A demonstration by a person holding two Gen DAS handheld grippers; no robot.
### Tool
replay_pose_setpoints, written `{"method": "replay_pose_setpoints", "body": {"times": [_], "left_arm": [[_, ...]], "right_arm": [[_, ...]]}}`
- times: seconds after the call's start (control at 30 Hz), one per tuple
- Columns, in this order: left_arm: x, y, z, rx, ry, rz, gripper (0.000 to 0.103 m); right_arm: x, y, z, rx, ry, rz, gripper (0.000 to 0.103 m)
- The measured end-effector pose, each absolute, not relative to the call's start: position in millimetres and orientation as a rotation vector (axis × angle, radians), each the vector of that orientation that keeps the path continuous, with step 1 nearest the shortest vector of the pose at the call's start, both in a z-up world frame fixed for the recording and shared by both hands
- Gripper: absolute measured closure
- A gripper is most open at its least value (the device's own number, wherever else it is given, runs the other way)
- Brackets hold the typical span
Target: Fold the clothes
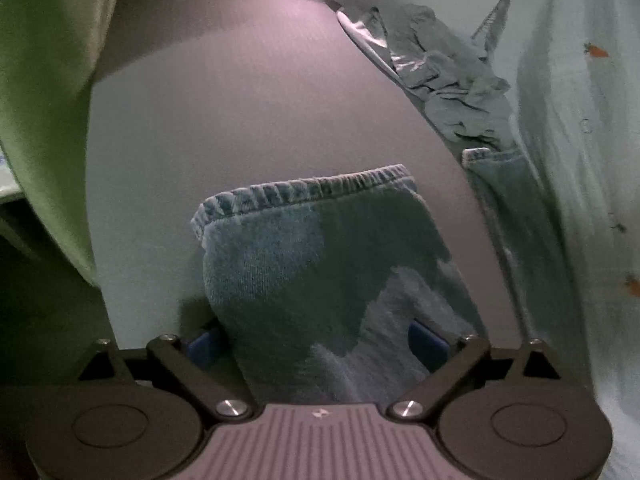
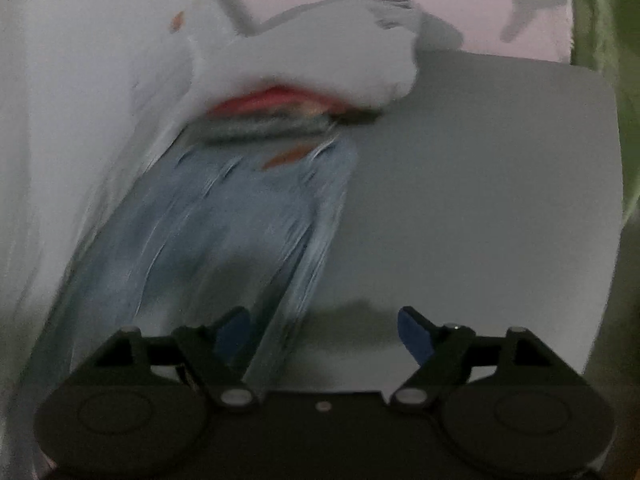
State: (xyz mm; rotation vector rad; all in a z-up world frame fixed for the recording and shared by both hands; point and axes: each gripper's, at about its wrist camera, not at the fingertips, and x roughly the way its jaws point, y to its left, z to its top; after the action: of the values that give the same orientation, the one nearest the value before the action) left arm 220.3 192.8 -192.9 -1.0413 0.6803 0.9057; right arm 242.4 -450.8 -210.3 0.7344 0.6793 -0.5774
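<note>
A pair of blue jeans lies on a grey table. In the left wrist view one jeans leg (image 1: 320,264) runs between my left gripper's (image 1: 316,344) blue pads, its hem pointing away; the jaws stand wide apart around the cloth. A second hem (image 1: 480,156) lies to the right. In the blurred right wrist view the jeans (image 2: 224,216) stretch from my right gripper (image 2: 324,328) toward a stack of folded clothes (image 2: 276,116). The right jaws are open, with the denim's edge between the pads.
A crumpled grey-green garment (image 1: 444,76) lies at the far right of the grey table (image 1: 224,120). A white cloth with small orange prints (image 1: 580,160) hangs on the right, and shows in the right wrist view (image 2: 80,100). A green curtain (image 1: 44,120) hangs on the left.
</note>
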Motion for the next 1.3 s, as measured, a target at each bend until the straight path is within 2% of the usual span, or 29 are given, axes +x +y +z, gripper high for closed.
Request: {"method": "replay_pose_setpoints", "body": {"times": [0.07,0.1,0.13,0.2,0.27,0.3,0.33,0.4,0.6,0.7,0.77,0.93,1.03,1.3], "left_arm": [[221.4,189.9,-190.9,-1.042,0.664,0.972,0.017],[220.7,189.0,-190.0,-1.051,0.646,0.999,0.032],[219.1,187.7,-189.2,-1.063,0.615,1.018,0.063],[221.4,188.4,-192.8,-1.087,0.595,1.046,0.091],[224.1,188.7,-195.5,-1.110,0.582,1.085,0.090],[224.9,187.8,-194.2,-1.118,0.572,1.100,0.091],[225.4,187.2,-192.3,-1.125,0.559,1.102,0.092],[225.5,186.7,-185.3,-1.141,0.520,1.093,0.093],[216.4,184.6,-139.0,-1.200,0.394,1.027,0.094],[206.6,168.6,-111.8,-1.107,0.372,1.029,0.094],[195.0,165.4,-116.9,-1.110,0.398,1.067,0.094],[172.4,170.0,-140.5,-1.201,0.448,1.151,0.095],[188.6,175.3,-135.6,-1.191,0.448,1.133,0.095],[300.5,214.5,-99.6,-1.195,0.367,0.967,0.095]], "right_arm": [[259.4,-466.5,-215.8,0.733,0.679,-0.560,0.021],[268.8,-473.1,-218.4,0.730,0.682,-0.548,0.021],[277.2,-476.9,-221.2,0.729,0.690,-0.535,0.022],[294.0,-483.5,-226.8,0.727,0.709,-0.509,0.023],[309.9,-483.5,-231.0,0.706,0.722,-0.479,0.034],[318.2,-480.9,-232.6,0.680,0.730,-0.477,0.055],[326.6,-478.1,-234.2,0.653,0.738,-0.478,0.071],[332.7,-475.0,-228.3,0.628,0.743,-0.486,0.083],[298.1,-497.9,-172.1,0.827,0.555,-0.324,0.086],[289.6,-494.2,-167.5,0.747,0.567,-0.327,0.086],[287.6,-490.8,-172.4,0.673,0.605,-0.352,0.086],[282.1,-494.2,-186.2,0.743,0.642,-0.402,0.086],[293.7,-485.5,-166.3,0.684,0.633,-0.387,0.086],[378.6,-474.8,-113.8,0.711,0.572,-0.345,0.086]]}}
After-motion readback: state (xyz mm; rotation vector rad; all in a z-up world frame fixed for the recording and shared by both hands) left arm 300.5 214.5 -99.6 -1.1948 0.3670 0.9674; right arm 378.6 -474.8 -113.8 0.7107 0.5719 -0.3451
